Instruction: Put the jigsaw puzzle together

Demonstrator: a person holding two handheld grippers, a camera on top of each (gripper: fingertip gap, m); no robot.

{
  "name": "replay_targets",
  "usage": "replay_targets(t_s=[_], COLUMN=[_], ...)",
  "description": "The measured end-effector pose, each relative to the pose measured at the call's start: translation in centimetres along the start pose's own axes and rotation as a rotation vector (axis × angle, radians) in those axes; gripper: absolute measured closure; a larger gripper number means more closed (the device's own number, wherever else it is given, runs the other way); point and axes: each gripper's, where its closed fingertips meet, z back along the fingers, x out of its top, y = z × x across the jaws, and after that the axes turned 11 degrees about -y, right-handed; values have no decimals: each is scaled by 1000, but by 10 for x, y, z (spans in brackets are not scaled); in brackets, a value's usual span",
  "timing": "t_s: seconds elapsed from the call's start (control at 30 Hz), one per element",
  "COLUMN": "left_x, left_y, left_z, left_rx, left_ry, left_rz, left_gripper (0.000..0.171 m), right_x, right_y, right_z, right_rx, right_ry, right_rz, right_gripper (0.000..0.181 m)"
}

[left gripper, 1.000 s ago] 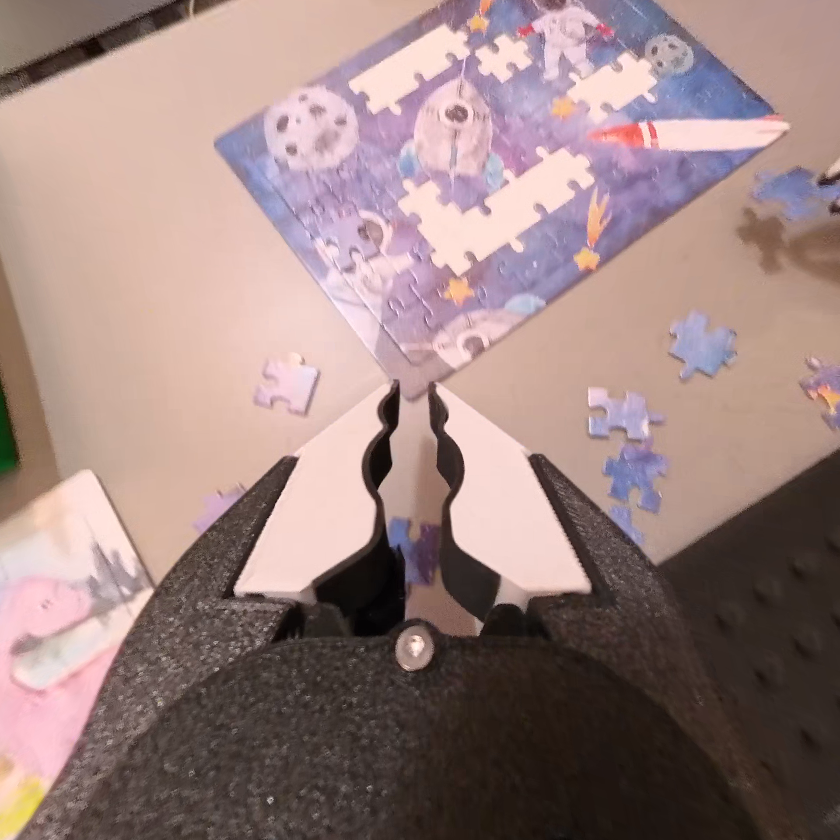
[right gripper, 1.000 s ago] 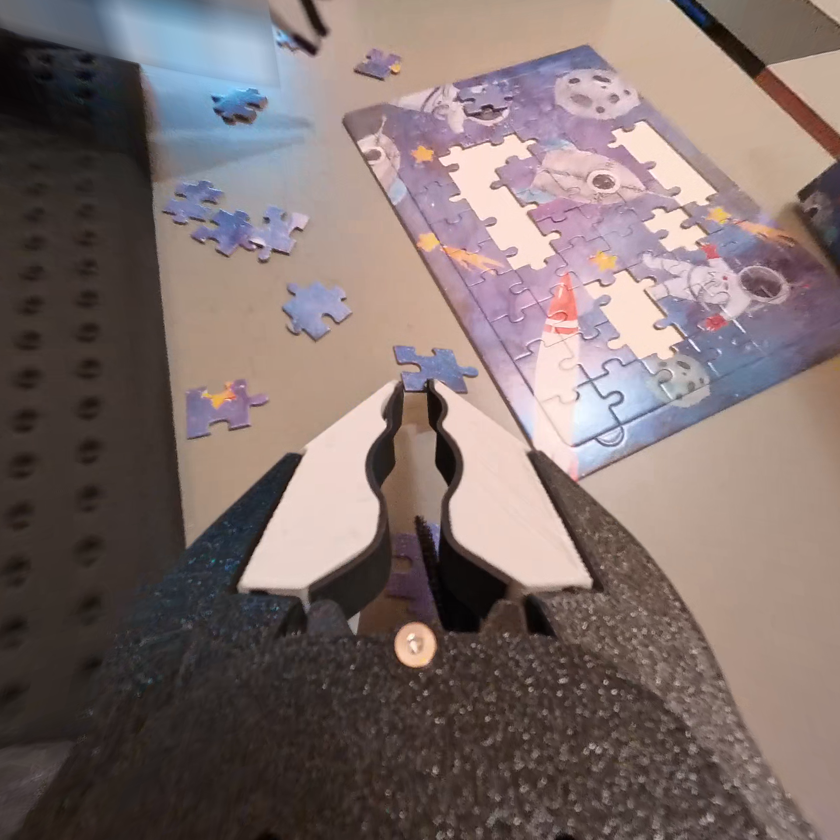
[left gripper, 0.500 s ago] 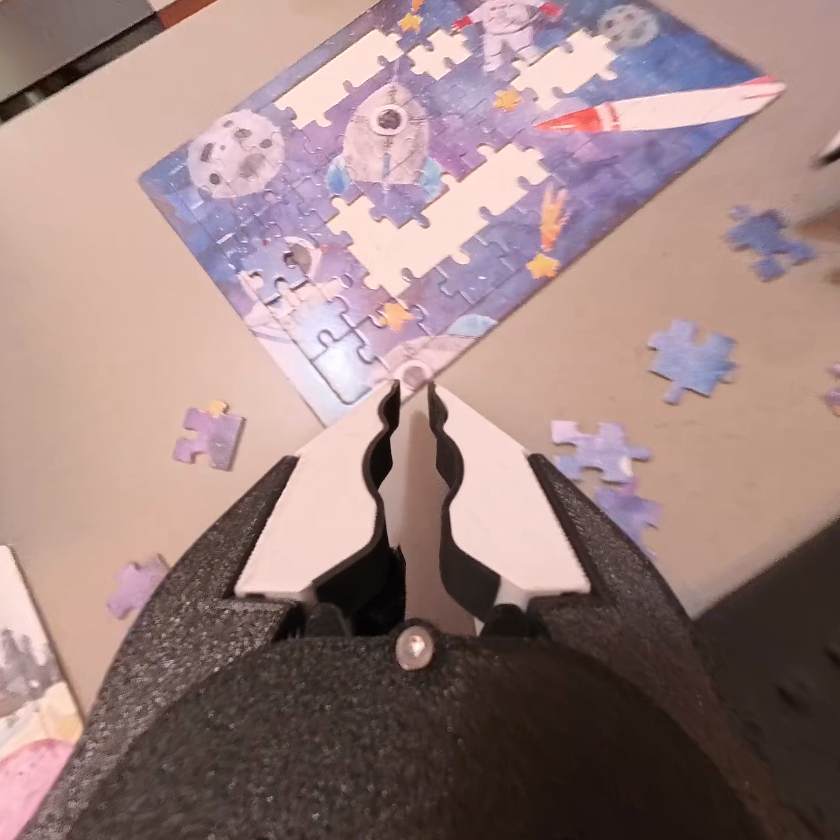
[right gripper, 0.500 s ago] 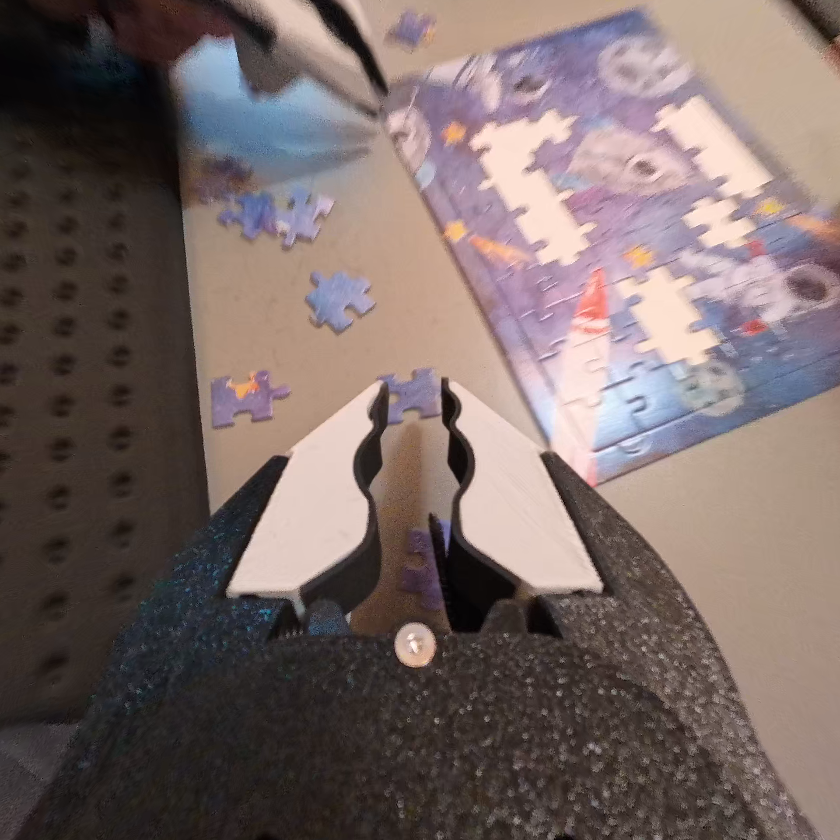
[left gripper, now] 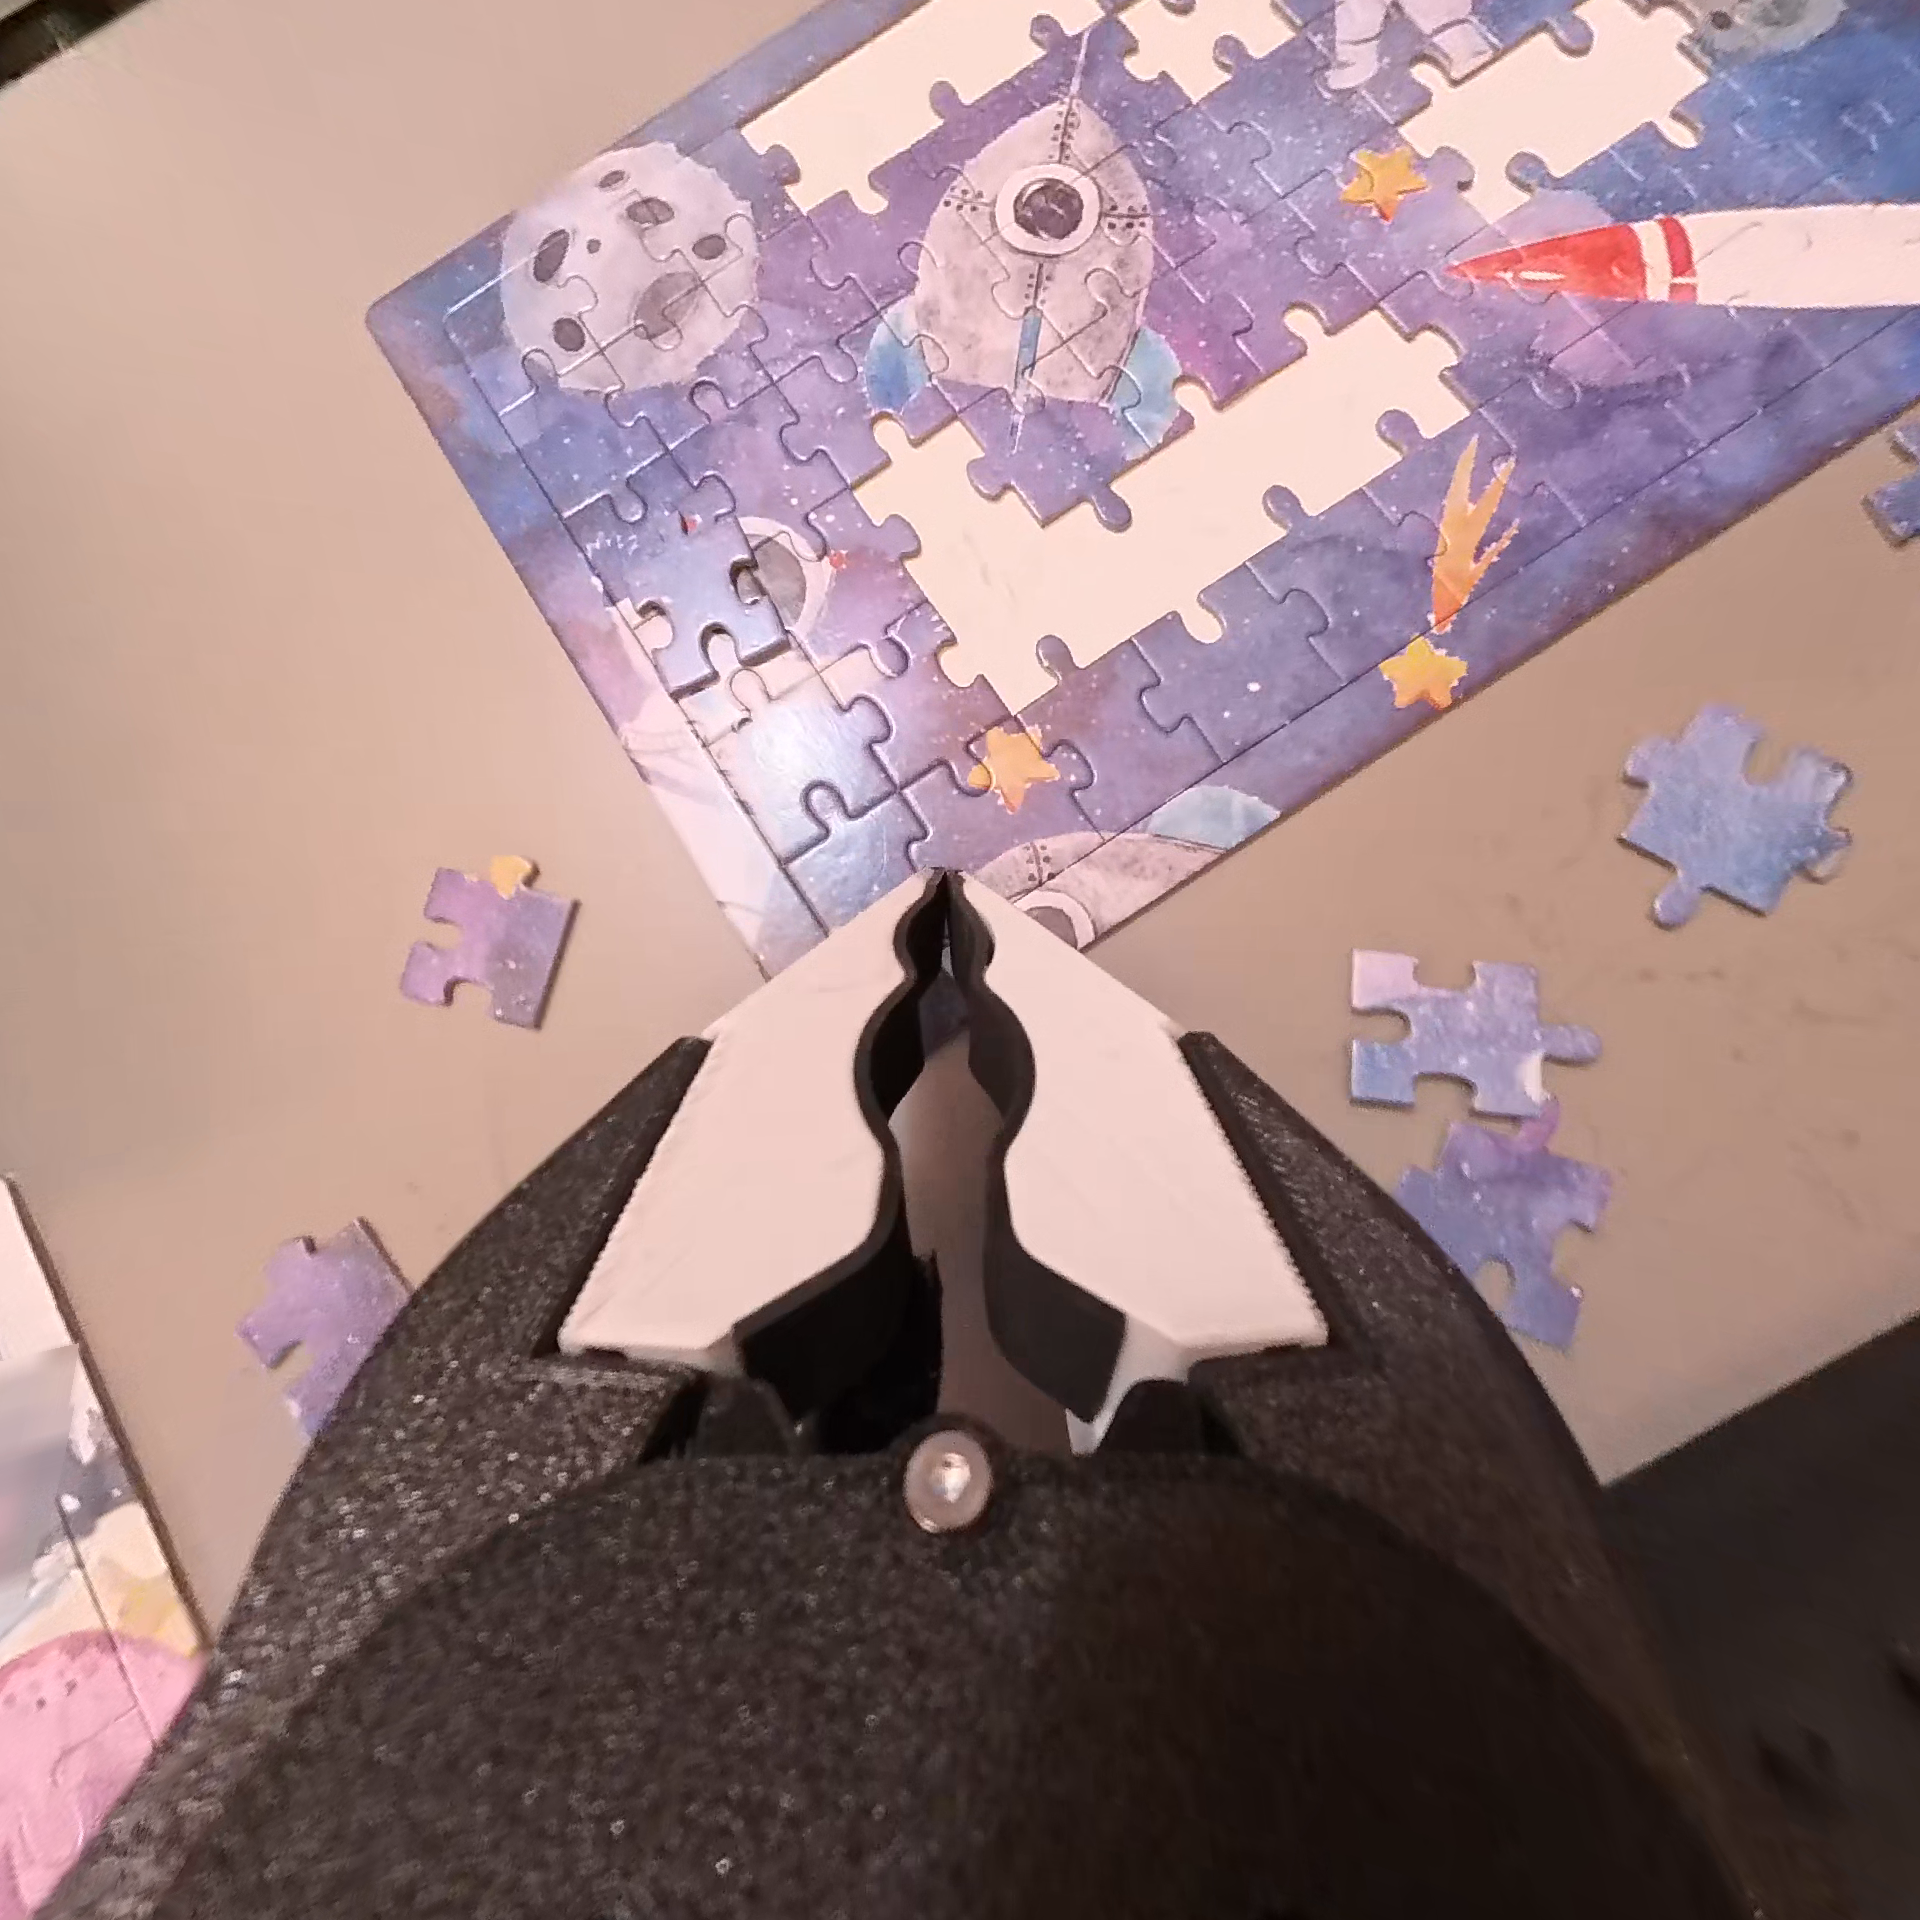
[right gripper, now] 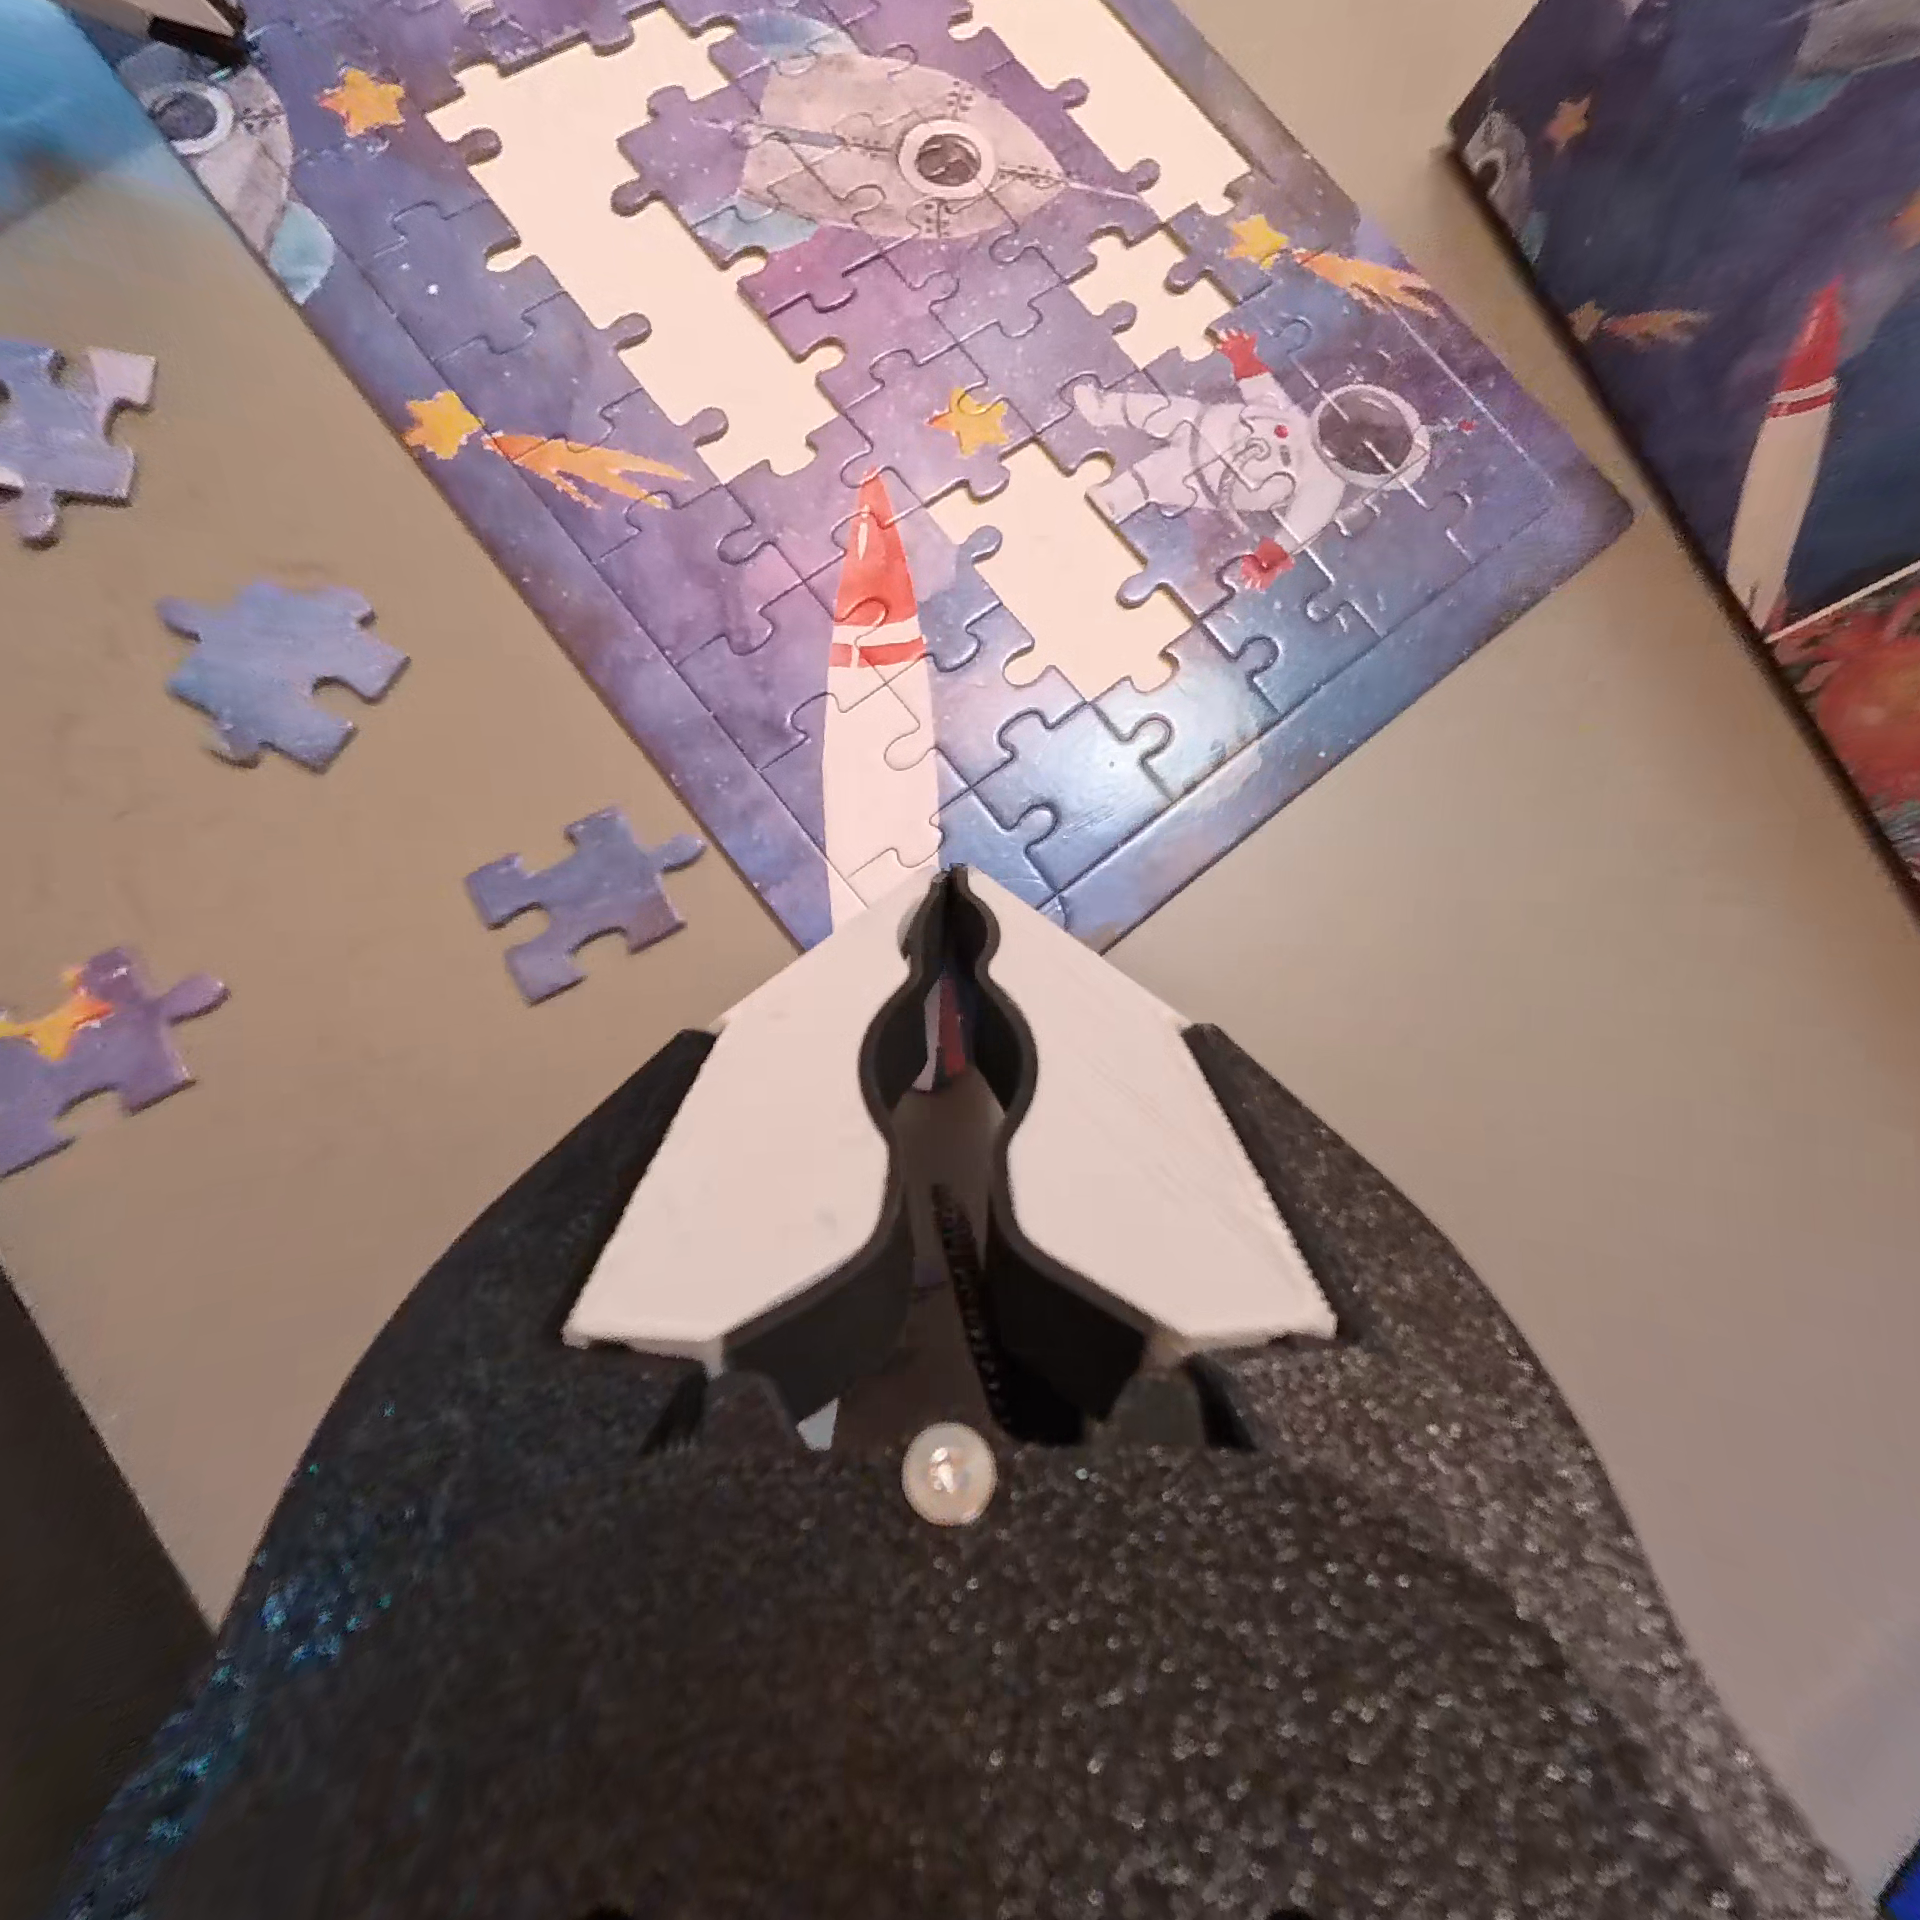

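Both claws pressed together, empty: left gripper & right gripper at frame center, over puzzle near edge; loose piece at left.

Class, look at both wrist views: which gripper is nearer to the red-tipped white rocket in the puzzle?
Right. The right gripper sits shut at the rocket tail. The left gripper, also shut, is at the puzzle's opposite near corner, far from the rocket.

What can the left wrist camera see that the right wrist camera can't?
Only the left wrist view shows the cratered moon on the puzzle and a pink picture card at the table edge. Only the right wrist view shows the whole astronaut and a dark space picture board beside the puzzle. Both show the space puzzle with white gaps, its red-tipped rocket, loose pieces, and that camera's own shut gripper.
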Motion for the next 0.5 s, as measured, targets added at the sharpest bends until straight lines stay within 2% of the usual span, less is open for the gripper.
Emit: replay_targets(t_s=[0.2,0.4,0.5], left_x=[-2,-1,0], left_y=[-2,4,5], left_z=[3,1,0], left_rx=[27,-35,-56], left_ry=[22,4,-14], left_rz=[-73,25,82], left_gripper=[171,171,171], right_x=[2,12,17], right_y=[2,-47,-31], right_z=[2,0,-10], right_rx=[12,-23,28], right_ry=[9,-30,-80], right_rz=[30,-167,-172], right_gripper=[181,179,181])
